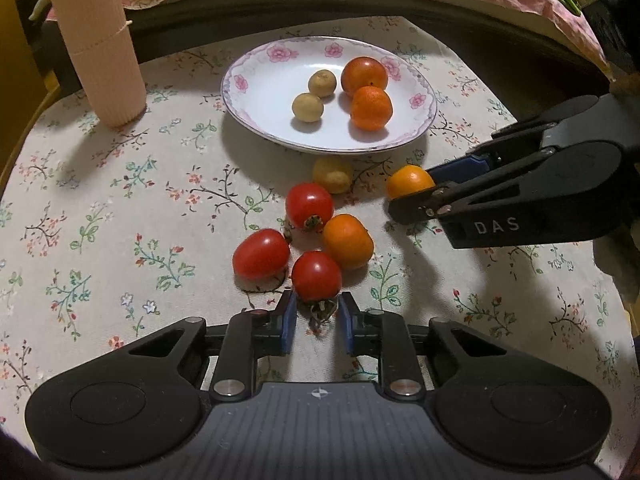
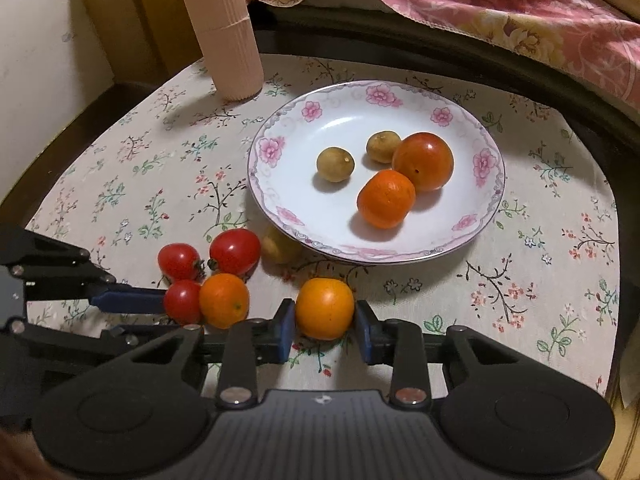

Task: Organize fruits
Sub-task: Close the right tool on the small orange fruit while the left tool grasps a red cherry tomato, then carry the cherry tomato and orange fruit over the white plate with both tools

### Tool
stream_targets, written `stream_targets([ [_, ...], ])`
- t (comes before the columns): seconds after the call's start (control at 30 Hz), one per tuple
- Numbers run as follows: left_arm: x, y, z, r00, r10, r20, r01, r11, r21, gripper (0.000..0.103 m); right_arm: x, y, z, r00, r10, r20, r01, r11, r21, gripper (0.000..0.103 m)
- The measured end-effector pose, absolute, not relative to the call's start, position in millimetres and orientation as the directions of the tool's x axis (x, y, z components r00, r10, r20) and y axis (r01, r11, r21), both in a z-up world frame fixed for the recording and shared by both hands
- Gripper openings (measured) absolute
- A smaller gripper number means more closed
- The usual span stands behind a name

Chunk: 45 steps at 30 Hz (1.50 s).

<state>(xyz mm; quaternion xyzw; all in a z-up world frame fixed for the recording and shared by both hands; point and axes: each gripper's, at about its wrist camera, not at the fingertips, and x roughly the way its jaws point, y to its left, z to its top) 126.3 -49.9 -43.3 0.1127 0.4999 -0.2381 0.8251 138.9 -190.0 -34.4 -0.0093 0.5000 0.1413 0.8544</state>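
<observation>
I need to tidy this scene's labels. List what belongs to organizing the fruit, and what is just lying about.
Belongs to the job:
flowered plate, four fruits on it
orange fruit between the right gripper fingers
red tomato between the left gripper fingers
four loose fruits on the tablecloth

Just lying about:
ribbed pink tube
pink patterned cloth

Your surroundings: round table (image 2: 560, 248) under floral cloth (image 1: 120, 208), dark rim. Ribbed beige cylinder (image 2: 224, 32) far ahead-left of both claws. Pink patterned fabric (image 2: 500, 4) beyond. Cream wall (image 2: 36, 60) left. Warm overhead light.
</observation>
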Motion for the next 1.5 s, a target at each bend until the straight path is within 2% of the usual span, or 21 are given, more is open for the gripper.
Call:
stream_targets([
  [0.13, 130, -47, -43, 0.399, -0.277, -0.874, 0.482, 0.874, -0.057, 0.044, 135, -193, -35, 0.453, 0.235, -0.860, -0.250, 0.959, 0.131, 0.032],
  [0.43, 138, -56, -47, 0.437, -0.253, -0.863, 0.493, 0.870, -0.005, 0.054, 135, -193, -34, 0.449, 0.235, -0.862, -0.251, 0.959, 0.131, 0.032],
  [0.5, 138, -56, -49, 0.443, -0.249, -0.861, 0.495, 0.869, 0.004, 0.054, 135, -193, -34, 0.449, 0.236, -0.862, -0.251, 0.959, 0.132, 0.032],
  [0.57, 138, -56, -49, 0.445, -0.250, -0.860, 0.499, 0.867, 0.007, 0.048, 135, -193, -35, 0.449, 0.235, -0.862, -0.253, 0.959, 0.130, 0.032],
  [0.63, 138, -54, -48, 0.443, -0.254, -0.860, 0.498, 0.867, 0.000, 0.037, 135, -192, -35, 0.450, 0.234, -0.862, -0.254, 0.959, 0.127, 0.032],
  [0.67, 138, -53, -48, 0.440, -0.261, -0.859, 0.497, 0.868, -0.009, 0.036, 135, -192, -35, 0.448, 0.235, -0.862, -0.256, 0.958, 0.128, 0.032],
  [1.5, 101, -46, -48, 0.388, -0.244, -0.889, 0.519, 0.855, -0.008, 0.039, 119, -191, -35, 0.427, 0.257, -0.867, -0.336, 0.935, 0.112, 0.032],
])
